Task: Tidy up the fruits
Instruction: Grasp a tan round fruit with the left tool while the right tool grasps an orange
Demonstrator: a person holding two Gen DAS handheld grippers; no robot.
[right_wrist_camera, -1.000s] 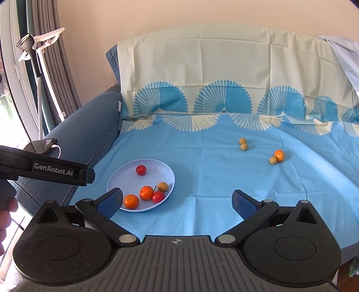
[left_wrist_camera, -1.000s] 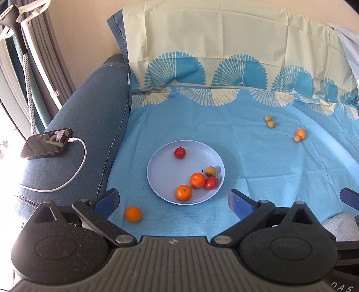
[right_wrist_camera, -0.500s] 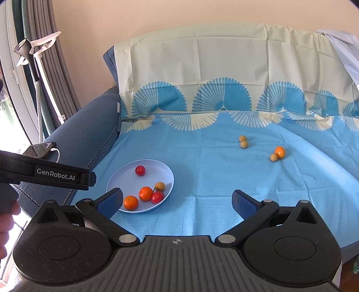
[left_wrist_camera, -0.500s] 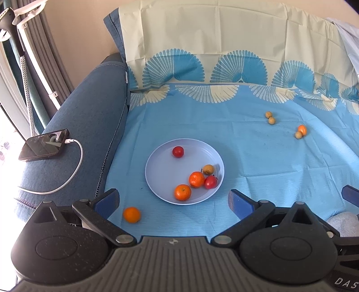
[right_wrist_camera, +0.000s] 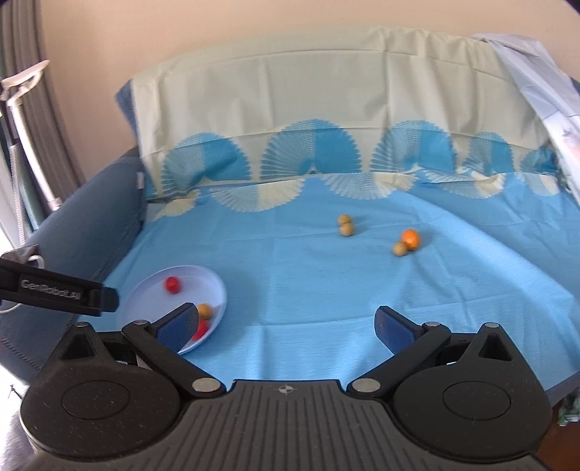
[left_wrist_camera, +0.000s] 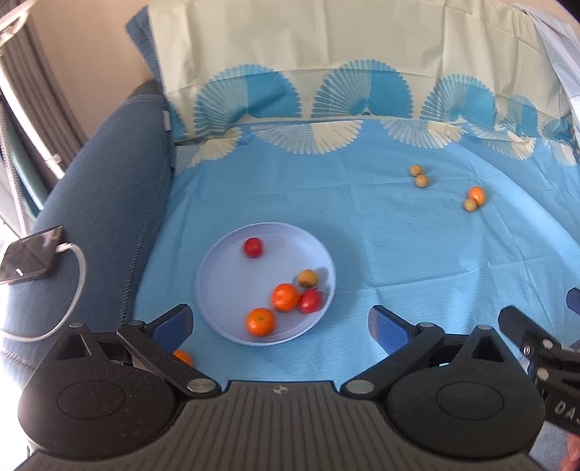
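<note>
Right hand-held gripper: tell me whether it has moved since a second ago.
Yes. The right hand-held gripper went forward and right: the plate slid left behind its finger.

A blue sofa (left_wrist_camera: 98, 203) draped in a fan-patterned sheet (left_wrist_camera: 362, 224) stands against a beige wall (right_wrist_camera: 217, 32), grey curtains (right_wrist_camera: 21, 43) at left
</note>
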